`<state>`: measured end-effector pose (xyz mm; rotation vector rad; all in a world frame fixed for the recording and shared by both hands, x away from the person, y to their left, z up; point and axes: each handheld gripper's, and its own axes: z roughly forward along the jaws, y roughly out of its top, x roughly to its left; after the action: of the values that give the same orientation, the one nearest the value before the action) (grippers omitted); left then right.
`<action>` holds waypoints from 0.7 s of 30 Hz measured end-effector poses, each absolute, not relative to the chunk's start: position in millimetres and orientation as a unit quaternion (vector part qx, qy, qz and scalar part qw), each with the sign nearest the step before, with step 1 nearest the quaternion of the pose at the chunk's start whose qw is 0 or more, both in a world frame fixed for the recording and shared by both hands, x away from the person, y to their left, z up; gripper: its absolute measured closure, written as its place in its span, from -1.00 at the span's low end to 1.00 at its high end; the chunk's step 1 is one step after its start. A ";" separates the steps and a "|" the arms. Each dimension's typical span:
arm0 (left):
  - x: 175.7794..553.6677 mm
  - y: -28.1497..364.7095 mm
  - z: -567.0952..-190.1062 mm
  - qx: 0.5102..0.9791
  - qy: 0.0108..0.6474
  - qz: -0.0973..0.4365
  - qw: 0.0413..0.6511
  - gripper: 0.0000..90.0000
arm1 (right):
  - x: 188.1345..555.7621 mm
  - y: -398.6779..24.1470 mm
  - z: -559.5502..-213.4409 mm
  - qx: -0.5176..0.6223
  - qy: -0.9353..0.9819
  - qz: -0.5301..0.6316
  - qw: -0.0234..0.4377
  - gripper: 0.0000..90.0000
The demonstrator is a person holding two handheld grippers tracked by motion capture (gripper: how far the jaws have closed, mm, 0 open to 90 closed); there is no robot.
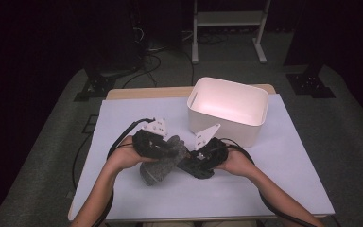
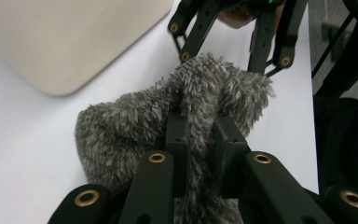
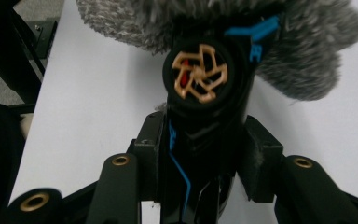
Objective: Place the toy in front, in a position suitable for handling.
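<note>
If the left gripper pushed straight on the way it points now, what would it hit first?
The left gripper is shut on the grey fuzzy pouch, so the pouch's own bunched rim lies ahead first. Just past it stands the right gripper, probably the first hard thing it would meet, though depth is unclear.

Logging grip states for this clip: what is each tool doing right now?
Left tool: shut on the grey fuzzy cover.
Right tool: shut on the black device.

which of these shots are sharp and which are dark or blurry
High view: dim, room black at the edges, light pooled on the white bin. Left gripper view: fuzzy grey pouch crisp, bin soft. Right gripper view: the black device between the jaws is blurred, its copper-coloured end smeared.
</note>
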<state>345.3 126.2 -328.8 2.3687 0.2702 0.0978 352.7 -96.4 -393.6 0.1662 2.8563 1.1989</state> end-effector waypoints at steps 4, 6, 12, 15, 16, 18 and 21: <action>343.9 117.6 -327.6 0.923 0.097 0.037 0.370 0.76 | 350.4 -105.6 -394.3 0.051 0.915 0.399 0.022 0.24; 343.4 116.4 -330.8 0.921 0.095 0.031 0.376 0.76 | 348.3 -112.2 -395.3 0.053 0.913 0.403 0.023 0.24; 342.7 113.6 -350.0 0.926 0.101 0.017 0.364 0.75 | 338.9 -137.1 -398.1 0.058 0.906 0.418 0.033 0.24; 343.7 112.0 -354.8 0.922 0.100 0.009 0.375 0.74 | 334.8 -143.7 -398.7 0.063 0.903 0.423 0.037 0.24; 344.0 111.2 -354.7 0.921 0.101 0.008 0.377 0.74 | 334.2 -145.2 -398.9 0.063 0.902 0.424 0.040 0.24; 345.0 110.2 -352.2 0.922 0.099 0.009 0.374 0.75 | 333.7 -145.4 -398.8 0.064 0.902 0.425 0.042 0.24; 344.9 113.3 -344.4 0.922 0.104 0.016 0.374 0.75 | 334.0 -139.5 -397.1 0.064 0.902 0.424 0.044 0.24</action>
<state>344.9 113.3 -344.4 2.3604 0.2651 0.0411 334.0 -139.5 -397.1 0.1962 2.7584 1.2966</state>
